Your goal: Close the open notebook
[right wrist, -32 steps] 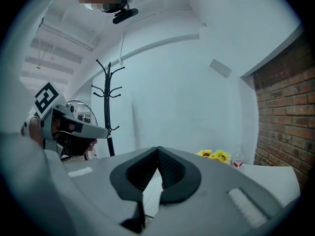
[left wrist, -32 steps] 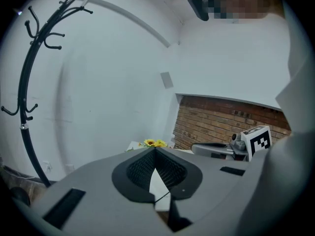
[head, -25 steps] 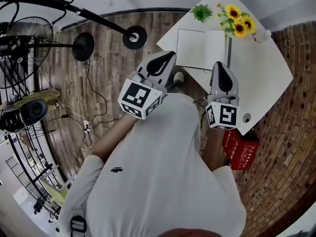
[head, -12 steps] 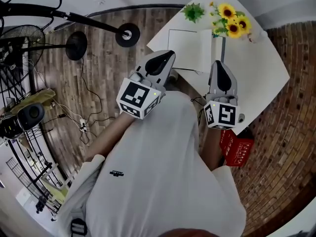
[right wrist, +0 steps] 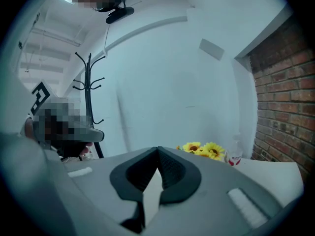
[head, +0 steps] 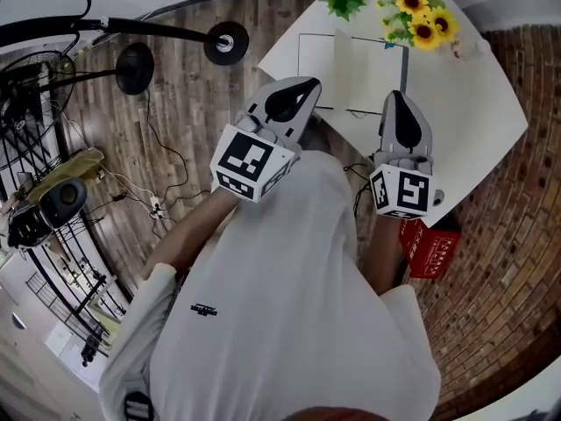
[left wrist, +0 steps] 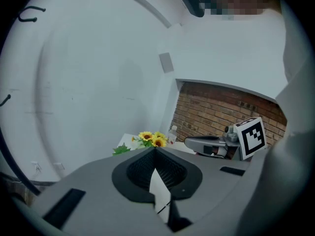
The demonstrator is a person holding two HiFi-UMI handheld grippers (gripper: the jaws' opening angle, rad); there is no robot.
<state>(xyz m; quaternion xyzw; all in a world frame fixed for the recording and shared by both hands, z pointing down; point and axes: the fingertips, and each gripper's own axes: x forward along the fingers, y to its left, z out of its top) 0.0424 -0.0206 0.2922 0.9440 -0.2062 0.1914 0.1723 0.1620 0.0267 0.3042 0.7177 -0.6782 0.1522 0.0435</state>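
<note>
Currently: one notebook (head: pixel 359 68), open, near the front edge of one white table (head: pixel 465 95); bare tabletop on its right. Two grippers, left (head: pixel 302 90) and right (head: pixel 397 103), both closed, empty, at that edge. One sunflower bunch (head: pixel 421 16) behind.

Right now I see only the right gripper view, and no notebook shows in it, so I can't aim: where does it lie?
Observer: The notebook lies open on the white table, on the person's side of the sunflowers.
Operator: How does my right gripper stand to it?
Observer: In the head view the right gripper points at the notebook's near right corner; I can't tell whether it touches.
Operator: And the left one?
Observer: The left gripper points at the near left corner, tongs shut.
</note>
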